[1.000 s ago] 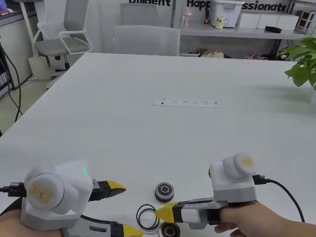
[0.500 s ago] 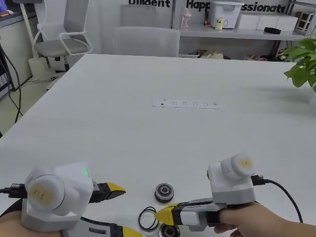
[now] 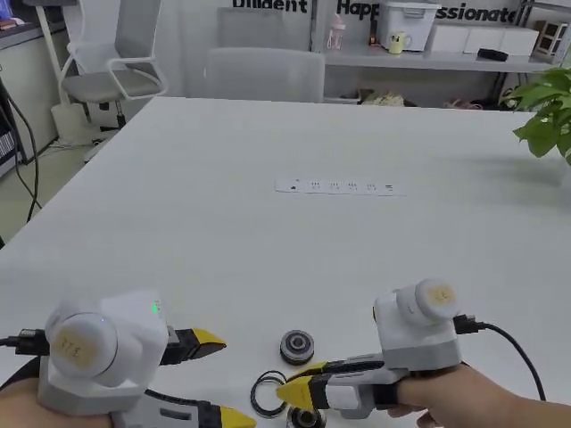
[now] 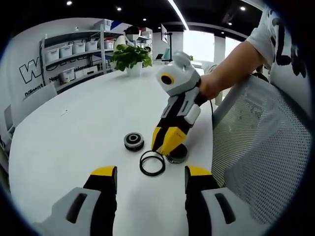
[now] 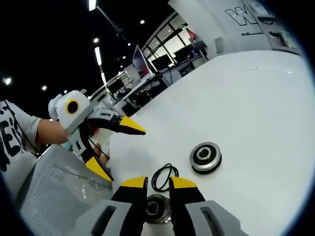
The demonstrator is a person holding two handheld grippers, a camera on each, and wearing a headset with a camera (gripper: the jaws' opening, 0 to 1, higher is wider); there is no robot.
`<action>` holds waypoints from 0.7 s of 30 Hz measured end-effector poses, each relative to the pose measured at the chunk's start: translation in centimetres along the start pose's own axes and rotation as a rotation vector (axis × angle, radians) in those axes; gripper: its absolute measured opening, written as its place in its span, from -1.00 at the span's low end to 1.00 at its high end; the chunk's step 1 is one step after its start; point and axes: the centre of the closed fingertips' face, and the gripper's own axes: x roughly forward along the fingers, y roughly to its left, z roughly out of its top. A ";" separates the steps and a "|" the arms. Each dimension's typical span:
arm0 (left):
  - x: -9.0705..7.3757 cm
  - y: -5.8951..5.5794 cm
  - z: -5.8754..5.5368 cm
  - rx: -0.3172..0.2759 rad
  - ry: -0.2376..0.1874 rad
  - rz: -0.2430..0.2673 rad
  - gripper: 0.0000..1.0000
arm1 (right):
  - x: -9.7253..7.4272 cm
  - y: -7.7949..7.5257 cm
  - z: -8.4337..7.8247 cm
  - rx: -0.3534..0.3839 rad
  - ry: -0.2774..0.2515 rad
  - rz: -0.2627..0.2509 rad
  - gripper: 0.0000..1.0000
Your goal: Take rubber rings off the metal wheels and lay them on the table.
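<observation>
The right gripper (image 5: 157, 184) is being held with jaws narrowly apart astride a metal wheel (image 5: 157, 209) on the worktop (image 3: 268, 232); whether the wheel is being clamped cannot be told. The left gripper (image 4: 150, 173) is being held wide open and empty, pointed at loose rubber rings (image 4: 152, 163) lying just beside that wheel. A second wheel (image 4: 133, 140) is standing near, apart from both grippers.
</observation>
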 end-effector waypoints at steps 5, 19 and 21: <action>0.0 0.0 0.0 0.001 0.005 -0.003 0.06 | -0.1 -0.3 0.1 -0.017 -0.003 -0.012 -0.63; 0.0 0.1 0.0 0.005 0.008 -0.001 0.06 | -0.1 -0.5 0.3 -0.091 -0.007 -0.037 -0.38; 0.1 0.1 0.0 0.005 0.009 -0.001 0.06 | -0.1 -0.6 0.3 -0.097 -0.007 -0.041 -0.35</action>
